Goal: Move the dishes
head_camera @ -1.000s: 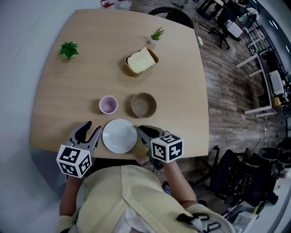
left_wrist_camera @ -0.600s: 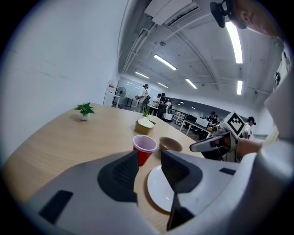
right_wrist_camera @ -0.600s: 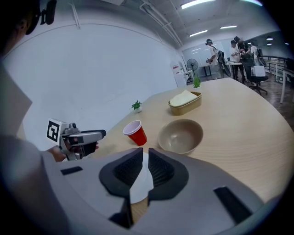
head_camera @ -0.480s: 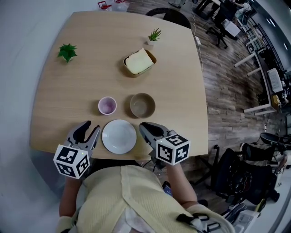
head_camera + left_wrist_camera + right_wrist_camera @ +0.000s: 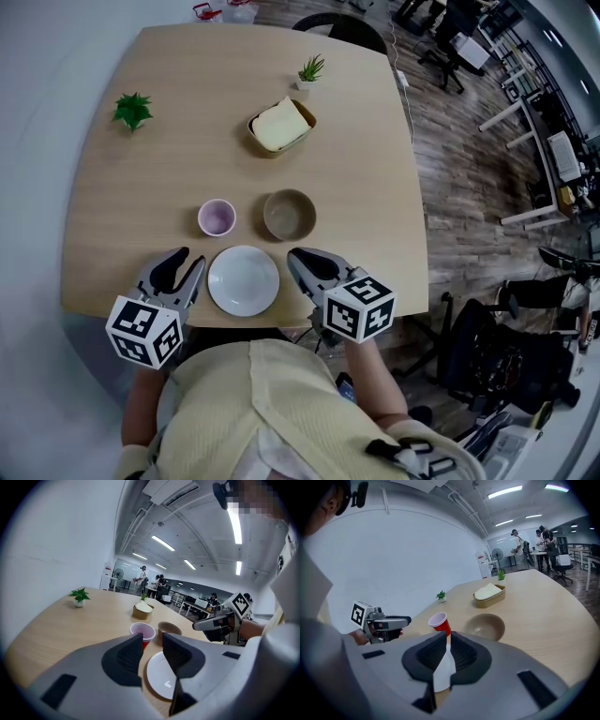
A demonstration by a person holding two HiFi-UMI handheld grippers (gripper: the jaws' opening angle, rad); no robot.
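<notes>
Head view shows only part of the near edge of the pale wooden worktop [image 5: 131, 197], because the person's cream-coloured top [image 5: 253, 403] covers the middle of it. In the right gripper view the round white plate [image 5: 244, 280] is almost wholly lost behind the grey body of the tongs. A white sliver fills the slit between those jaws, and I cannot tell whether it is the plate seen through the gap. In the left gripper view the plate's near-left part is hidden behind the jaws.

The plate lies flat near the front edge of the worktop, between the left tongs [image 5: 187, 264] and the right tongs [image 5: 302, 259], and neither touches it. The left jaws stand a little apart with nothing in them. The right jaws are drawn almost together at the tips.

Just behind the plate stands a red plastic cup with a pale pink inside [image 5: 217, 217]. A tan round bowl [image 5: 289, 215] sits to the right of the cup, apart from it. Farther back is a brown oblong tray holding a pale yellow block [image 5: 280, 126]. A small green potted plant [image 5: 132, 109] stands at far left, and a second potted plant [image 5: 310, 68] stands near the far edge.

A second ago the right tongs reached the plate's right rim. Now they sit farther right, with a strip of bare worktop showing between them and the plate. The left tongs and the dishes lie as before.
</notes>
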